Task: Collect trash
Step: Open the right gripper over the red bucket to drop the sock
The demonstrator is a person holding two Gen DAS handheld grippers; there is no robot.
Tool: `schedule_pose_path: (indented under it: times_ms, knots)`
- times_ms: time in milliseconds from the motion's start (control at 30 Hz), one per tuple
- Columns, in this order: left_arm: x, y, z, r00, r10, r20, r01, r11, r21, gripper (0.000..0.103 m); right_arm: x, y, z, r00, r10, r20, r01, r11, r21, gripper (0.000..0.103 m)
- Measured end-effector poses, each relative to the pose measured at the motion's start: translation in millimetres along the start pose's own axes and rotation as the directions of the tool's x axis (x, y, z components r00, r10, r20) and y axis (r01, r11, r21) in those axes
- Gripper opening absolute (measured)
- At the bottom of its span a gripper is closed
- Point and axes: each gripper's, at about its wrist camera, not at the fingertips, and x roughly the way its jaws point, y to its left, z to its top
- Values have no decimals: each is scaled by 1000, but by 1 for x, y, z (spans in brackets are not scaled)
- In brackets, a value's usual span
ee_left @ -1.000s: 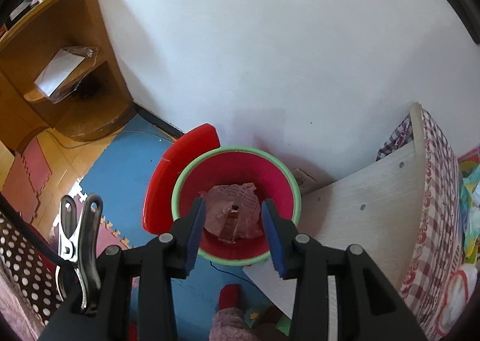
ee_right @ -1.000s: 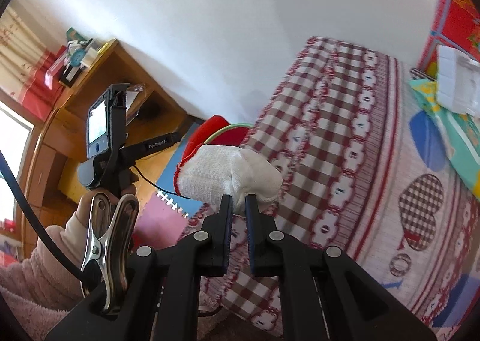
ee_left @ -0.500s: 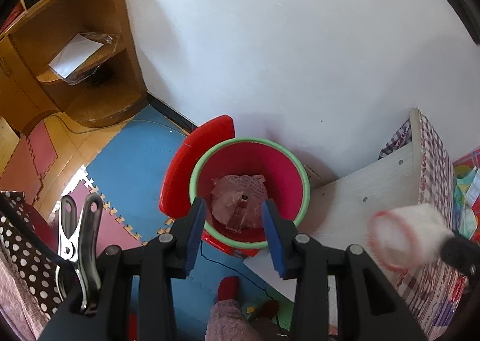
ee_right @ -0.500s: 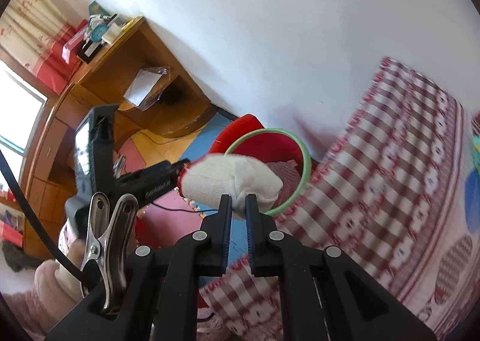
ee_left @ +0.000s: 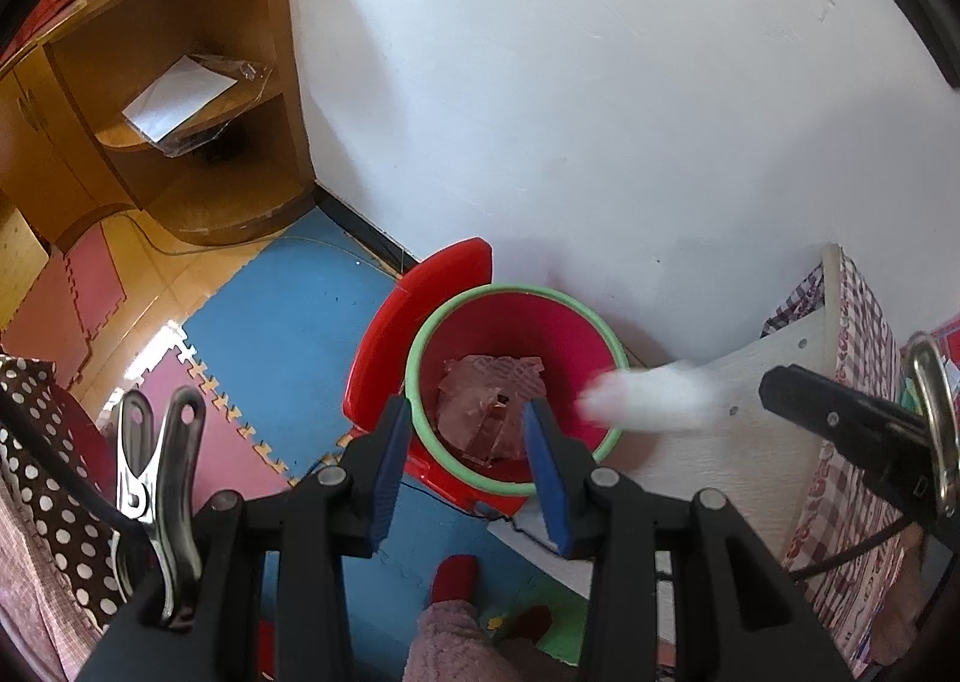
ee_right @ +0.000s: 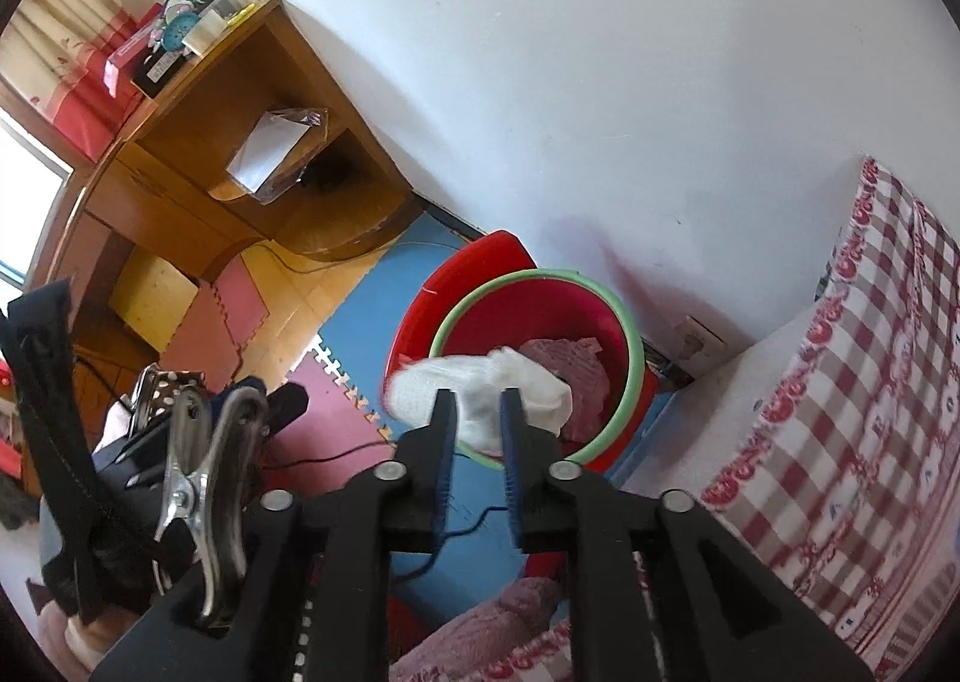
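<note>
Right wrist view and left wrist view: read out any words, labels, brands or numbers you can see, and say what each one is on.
No text can be read in either view.
Label on the dark box atop the wooden shelf unit: too small to read.
Clock face beside it: numerals too small to read.
Red marks on the checked bedcover: blurred, cannot tell whether they are letters.

Your right gripper (ee_right: 477, 418) points steeply downward, and its jaws have just been opening; a white sock (ee_right: 480, 394) sits between the blue pads, which now stand slightly apart. Your left gripper (ee_left: 471, 436) also tilts steeply down, its jaws parted with nothing between them. A pink fuzzy sleeve (ee_right: 480, 634) shows below.
</note>
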Motion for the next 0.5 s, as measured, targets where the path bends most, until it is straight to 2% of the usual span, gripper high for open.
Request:
schedule_pose_path:
  times_ms: [133, 500]
  knots:
    - [1, 2, 1, 1000, -1, -2, 1, 1000, -2, 40, -2, 2, -2, 1000, 2, 4, -2, 1000, 0, 26]
    - [-14, -17, 6, 999, -42, 2, 42, 997, 57, 40, -25, -3, -17, 999, 33, 33, -35, 998, 57, 26]
